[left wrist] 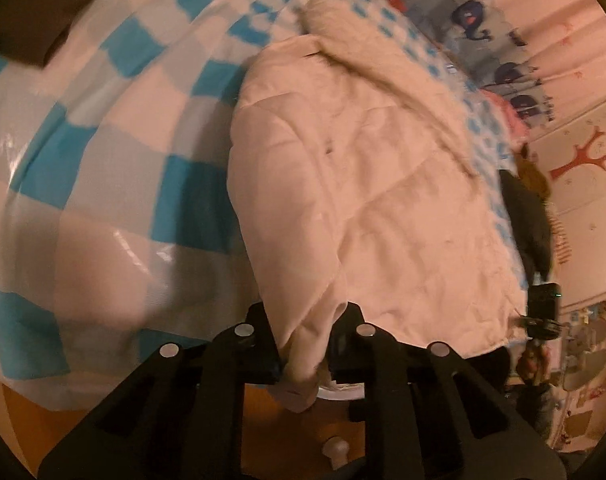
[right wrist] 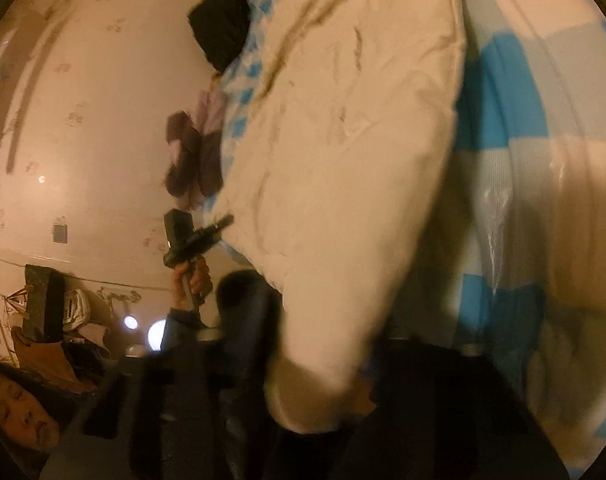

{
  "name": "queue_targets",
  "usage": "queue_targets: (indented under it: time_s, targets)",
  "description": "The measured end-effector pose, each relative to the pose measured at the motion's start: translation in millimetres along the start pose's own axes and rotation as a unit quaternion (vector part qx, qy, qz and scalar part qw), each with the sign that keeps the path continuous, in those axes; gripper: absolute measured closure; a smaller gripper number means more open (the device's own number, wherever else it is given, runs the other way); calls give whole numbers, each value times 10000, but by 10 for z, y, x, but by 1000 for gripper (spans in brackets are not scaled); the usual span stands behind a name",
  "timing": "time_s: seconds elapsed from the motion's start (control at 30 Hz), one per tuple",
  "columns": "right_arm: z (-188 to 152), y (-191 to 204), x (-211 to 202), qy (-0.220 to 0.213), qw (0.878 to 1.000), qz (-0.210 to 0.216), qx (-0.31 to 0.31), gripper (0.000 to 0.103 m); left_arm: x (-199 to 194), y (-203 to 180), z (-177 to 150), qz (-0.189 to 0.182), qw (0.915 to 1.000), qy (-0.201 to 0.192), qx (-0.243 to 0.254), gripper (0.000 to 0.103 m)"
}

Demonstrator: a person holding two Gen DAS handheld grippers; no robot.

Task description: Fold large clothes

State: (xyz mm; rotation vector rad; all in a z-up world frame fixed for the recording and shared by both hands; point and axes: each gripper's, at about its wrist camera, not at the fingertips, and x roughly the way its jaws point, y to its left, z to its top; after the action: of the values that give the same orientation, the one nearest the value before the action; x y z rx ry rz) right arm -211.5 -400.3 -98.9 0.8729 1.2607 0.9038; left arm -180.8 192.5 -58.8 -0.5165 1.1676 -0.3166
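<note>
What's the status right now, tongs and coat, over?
Both tongs, left and right, shut on cream coat cuffs. Coat spread on checked bedspread. Nothing in the way.

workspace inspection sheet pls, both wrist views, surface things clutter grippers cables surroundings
surface: bed with a blue and white checked cover, glossy in places
job's things: cream padded coat with fur trim, spread on the cover, one end hanging over the near edge
clutter: dark garment at the bed's far side; purple cloth beside it
grippers: left gripper shut on the coat's hanging cuff; right gripper blurred, closed on the coat's other end
cables: nothing seen
surroundings: whale-print fabric, wall with a red tree decal, wooden floor
</note>
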Motion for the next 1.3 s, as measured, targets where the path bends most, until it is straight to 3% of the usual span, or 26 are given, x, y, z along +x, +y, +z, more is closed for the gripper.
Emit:
queue_targets:
  time_s: [0.1, 0.17, 0.23, 0.3, 0.33, 0.37, 0.43, 0.57, 0.6, 0.67, 0.7, 0.73, 0.8, 1.1, 1.23, 1.3]
  targets:
    - [-67, 214, -179, -75, 9995, -30, -319, 81, -195, -225, -85, -259, 9992, -45, 305, 89]
    - [-96, 260, -290, -66, 9990, -112, -419, 81, -224, -343, -197, -319, 9979, 141, 547, 87]
    - [-107, 170, -337, 66, 9992, -210, -343, 80, -113, -333, -283, -308, 9964, 396, 677, 76]
    - [-112, 26, -302, 182, 9993, -266, -171, 73, 43, -153, -330, -154, 9968, 599, 507, 61]
    - [-120, -70, -256, 270, 9993, -263, -70, 59, 128, -32, -340, -151, 9972, 667, 311, 58]
    - [-130, -132, -226, 319, 9992, -259, -16, 54, 199, 78, -339, -184, 9975, 663, 132, 57]
    - [-145, -239, -184, 324, 9993, -166, 66, 52, 280, 223, -329, -234, 9976, 637, -164, 50]
    - [-171, -342, -148, 159, 9998, 11, 148, 52, 332, 313, -352, -277, 9979, 468, -341, 46]
    - [-177, -340, -118, 140, 9998, -21, 124, 53, 344, 293, -353, -227, 9983, 430, -309, 46]
    - [-197, -323, -92, 61, 9999, -97, 72, 68, 356, 276, -367, -149, 9989, 365, -251, 53]
    - [-206, -312, -89, -52, 9999, -114, 55, 81, 353, 260, -378, -132, 9991, 341, -233, 77]
    - [-217, -297, -97, -147, 9999, -47, 54, 83, 359, 241, -395, -255, 9988, 346, -249, 84]
    - [-239, -192, -126, -337, 9994, 28, -43, 86, 291, 126, -427, -182, 9995, 215, -128, 89]
    - [-281, 581, -659, -1195, 9878, 620, -790, 88, -835, -549, -333, -782, 9926, -707, 604, 92]
    - [-445, 818, -761, -1244, 9847, 662, -1029, 88, -1169, -749, -393, -933, 9885, -802, 877, 92]
    - [-586, 777, -707, -1062, 9878, 523, -1014, 88, -1171, -752, -511, -911, 9883, -582, 1079, 91]
